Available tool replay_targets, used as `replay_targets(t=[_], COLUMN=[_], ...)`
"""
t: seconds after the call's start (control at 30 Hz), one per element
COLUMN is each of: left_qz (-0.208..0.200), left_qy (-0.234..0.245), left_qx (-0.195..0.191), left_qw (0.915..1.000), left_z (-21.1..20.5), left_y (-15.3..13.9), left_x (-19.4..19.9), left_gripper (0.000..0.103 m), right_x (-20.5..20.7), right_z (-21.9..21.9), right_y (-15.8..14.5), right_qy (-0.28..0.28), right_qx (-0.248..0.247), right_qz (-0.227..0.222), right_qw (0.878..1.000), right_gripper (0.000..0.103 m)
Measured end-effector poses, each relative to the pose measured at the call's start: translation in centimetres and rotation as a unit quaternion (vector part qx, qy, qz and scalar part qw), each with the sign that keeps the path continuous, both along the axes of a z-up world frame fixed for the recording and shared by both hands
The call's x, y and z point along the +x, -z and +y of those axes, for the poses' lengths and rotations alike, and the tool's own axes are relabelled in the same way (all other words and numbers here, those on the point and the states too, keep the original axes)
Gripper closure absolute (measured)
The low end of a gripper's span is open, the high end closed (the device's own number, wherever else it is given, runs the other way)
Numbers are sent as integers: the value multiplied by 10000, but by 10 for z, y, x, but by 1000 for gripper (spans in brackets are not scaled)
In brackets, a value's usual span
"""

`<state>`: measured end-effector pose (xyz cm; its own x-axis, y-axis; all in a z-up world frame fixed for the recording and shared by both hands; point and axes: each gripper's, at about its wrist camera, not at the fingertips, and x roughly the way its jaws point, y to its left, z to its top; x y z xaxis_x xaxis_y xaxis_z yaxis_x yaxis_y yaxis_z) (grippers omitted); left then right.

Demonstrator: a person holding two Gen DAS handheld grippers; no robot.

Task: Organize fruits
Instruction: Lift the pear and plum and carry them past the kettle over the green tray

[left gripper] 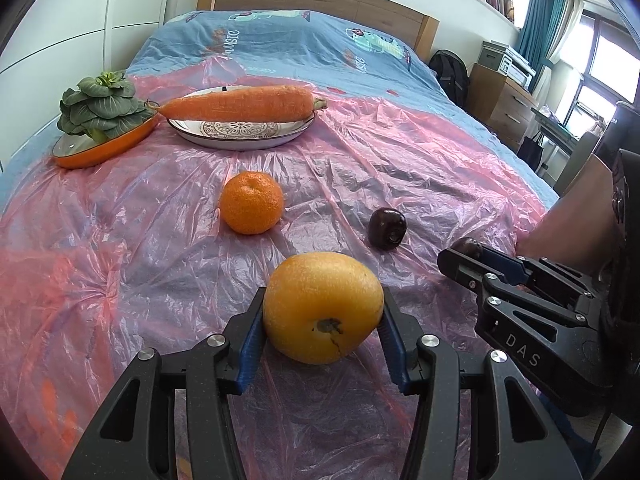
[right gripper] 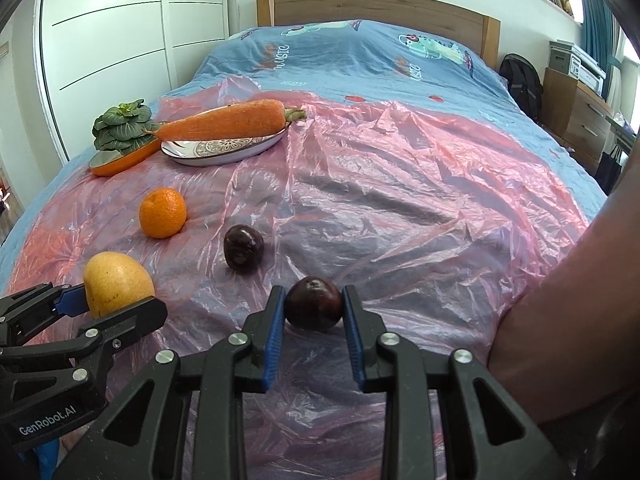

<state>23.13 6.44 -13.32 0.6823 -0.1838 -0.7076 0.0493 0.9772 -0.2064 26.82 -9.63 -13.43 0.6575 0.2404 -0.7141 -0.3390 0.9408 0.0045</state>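
Both tools are working at once here. The left tool [left gripper: 323,312] is pinching the yellow fruit [left gripper: 322,306] by its flanks, blue pads pressed to the skin on either side, low at six o'clock in the left wrist view. The right tool [right gripper: 313,306] is bracketing a dark plum [right gripper: 314,304] the same way, pads touching or all but touching its sides, at six o'clock in its own view. Both fruits look to be sitting on the pink plastic sheet [right gripper: 400,200] covering the bed, not clearly lifted.

Now, the dangers. That sheet is crinkled and glossy, and it is lying loose, so a fruit that is slipping out could be rolling away down a fold. The yellow fruit is broad and rounded, and the pads are gripping near its widest part; too light a squeeze and it may be squirting forward. The plum is small and smooth, so an off-centre pinch could be popping it out sideways.

A second plum [right gripper: 243,247] is waiting just beyond, around eleven o'clock from the held one, and the tangerine [left gripper: 251,203] is sitting at twelve o'clock from the yellow fruit; either could be getting nudged on the way past.

Far off at eleven o'clock, the patterned plate [left gripper: 240,136] is already carrying a carrot [left gripper: 240,105], and the orange dish [left gripper: 100,148] the greens [left gripper: 100,106], so landing room for fruit is looking tight.
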Motion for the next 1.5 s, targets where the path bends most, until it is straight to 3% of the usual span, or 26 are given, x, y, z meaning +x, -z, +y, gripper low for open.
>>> replay_targets(t=[0.37,0.63,0.97,1.27,1.5], left_qz=[-347,-578,-364,-206,-249], left_qy=[-133,-304,-372,70,536], left_qx=[11,119,385,370,352], left_qw=[9993,9978,9979,9991,9976], left_z=[5,9,3,-43,-93], left_y=[-29,-51,-58,-74,-99], left_x=[-17,-47,-115,-151,-162], left_gripper=[57,57,57,57,57], right_x=[-31,-77,-141,-177,-192], right_z=[9,5,-19,-63,-127], right_y=[-26,-40,-42,-58,-69], right_qy=[-226,-445,-582,-429,77], right_qx=[-142,-279,-115,104,256], right_qz=[-101,0,353,309,233], right_qw=[9996,9986,9976,9985,9994], right_gripper=[83,82,82,82,83])
